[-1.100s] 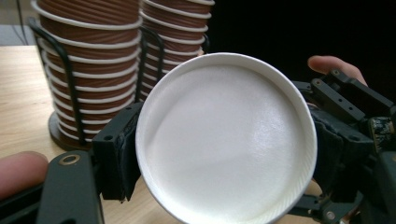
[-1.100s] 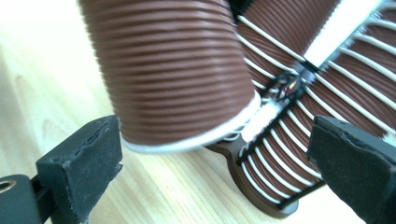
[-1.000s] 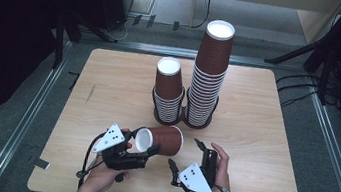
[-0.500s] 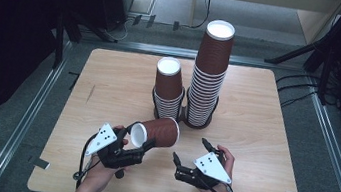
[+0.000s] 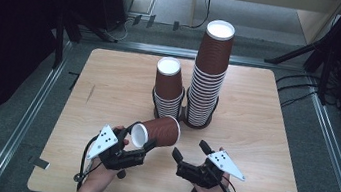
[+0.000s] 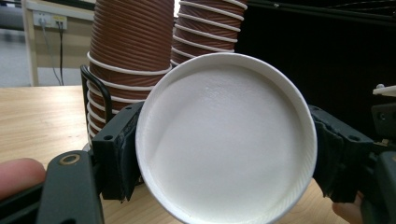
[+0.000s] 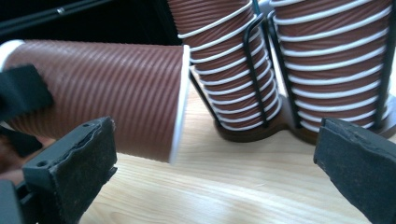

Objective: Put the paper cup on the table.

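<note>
While sideways, brown paper cup [image 5: 156, 132] in left hand-held gripper [image 5: 137, 143], empty

On the table [image 5: 110, 77], two stacks of upturned cups stand side by side in a twin holder [image 5: 183, 119] near the middle, the short stack [image 5: 168, 86] left of the tall stack [image 5: 210, 74]. In front of them a single cup [image 5: 157, 131] lies sideways above the tabletop, held at its base end by the left gripper [image 5: 138, 141]. The right gripper [image 5: 189, 153] sits just right of that cup, near the front edge.
</note>
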Demonstrator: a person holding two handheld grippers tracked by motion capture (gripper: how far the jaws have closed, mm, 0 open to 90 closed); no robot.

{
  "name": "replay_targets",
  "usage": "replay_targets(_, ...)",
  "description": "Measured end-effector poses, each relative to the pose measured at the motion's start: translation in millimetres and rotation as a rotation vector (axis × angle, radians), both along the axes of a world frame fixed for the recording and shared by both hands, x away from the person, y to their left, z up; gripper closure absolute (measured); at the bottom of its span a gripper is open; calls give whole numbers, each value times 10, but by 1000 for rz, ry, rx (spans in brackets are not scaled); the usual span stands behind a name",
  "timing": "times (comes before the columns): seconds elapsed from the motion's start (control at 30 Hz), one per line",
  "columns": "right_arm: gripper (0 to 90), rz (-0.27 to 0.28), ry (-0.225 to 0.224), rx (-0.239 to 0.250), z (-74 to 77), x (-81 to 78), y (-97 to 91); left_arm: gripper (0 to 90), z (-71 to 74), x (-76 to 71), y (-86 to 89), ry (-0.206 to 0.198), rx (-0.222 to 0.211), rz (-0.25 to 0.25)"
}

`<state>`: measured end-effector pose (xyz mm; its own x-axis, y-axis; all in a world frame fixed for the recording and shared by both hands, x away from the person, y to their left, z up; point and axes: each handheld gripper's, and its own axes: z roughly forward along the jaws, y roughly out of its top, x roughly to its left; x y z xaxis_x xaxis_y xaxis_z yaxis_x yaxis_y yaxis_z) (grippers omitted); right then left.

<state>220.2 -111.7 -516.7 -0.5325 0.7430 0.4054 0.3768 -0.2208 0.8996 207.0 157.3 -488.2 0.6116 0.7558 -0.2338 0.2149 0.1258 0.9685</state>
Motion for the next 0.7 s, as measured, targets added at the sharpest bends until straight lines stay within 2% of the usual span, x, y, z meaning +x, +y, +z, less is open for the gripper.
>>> replay_targets(0.03, 0, 14, 17, 21, 6, -1, 5, 225, -3, 1, -4, 0, 3, 1)
replay_targets(0.07, 0, 14, 17, 21, 6, -1, 5, 225, -3, 1, -4, 0, 3, 1)
replay_targets(0.1, 0, 31, 52, 74, 8, -9, 18, 225, -7, 4, -11, -2, 5, 3)
replay_targets(0.17, 0, 37, 78, 100, -1, -12, 27, 225, -9, 5, -13, -2, 2, 4)
replay_targets(0.2, 0, 38, 94, 121, -10, -16, 31, 225, -13, 4, -12, -4, -18, 7)
replay_targets(0.27, 0, 40, 107, 132, -13, -18, 31, 225, -15, 5, -9, -5, -20, 7)
replay_targets(0.3, 0, 42, 130, 184, -16, -27, 25, 225, -17, 10, -6, -10, -25, 10)
replay_targets(0.37, 0, 43, 158, 217, -10, -28, 19, 225, -18, 12, 0, -9, -34, 12)
replay_targets(0.43, 0, 41, 171, 234, -6, -30, 20, 225, -21, 10, 3, -10, -37, 13)
replay_targets(0.47, 0, 37, 208, 257, 5, -38, 31, 225, -22, 8, 4, -13, -37, 14)
replay_targets(0.53, 0, 32, 219, 264, 5, -39, 34, 225, -20, 5, 6, -23, -39, 14)
replay_targets(0.57, 0, 17, 252, 303, 8, -44, 39, 225, -16, 0, 6, -31, -44, 13)
replay_targets(0.7, 0, -13, 298, 402, 24, -31, 27, 225, -17, 3, -2, -41, -47, 12)
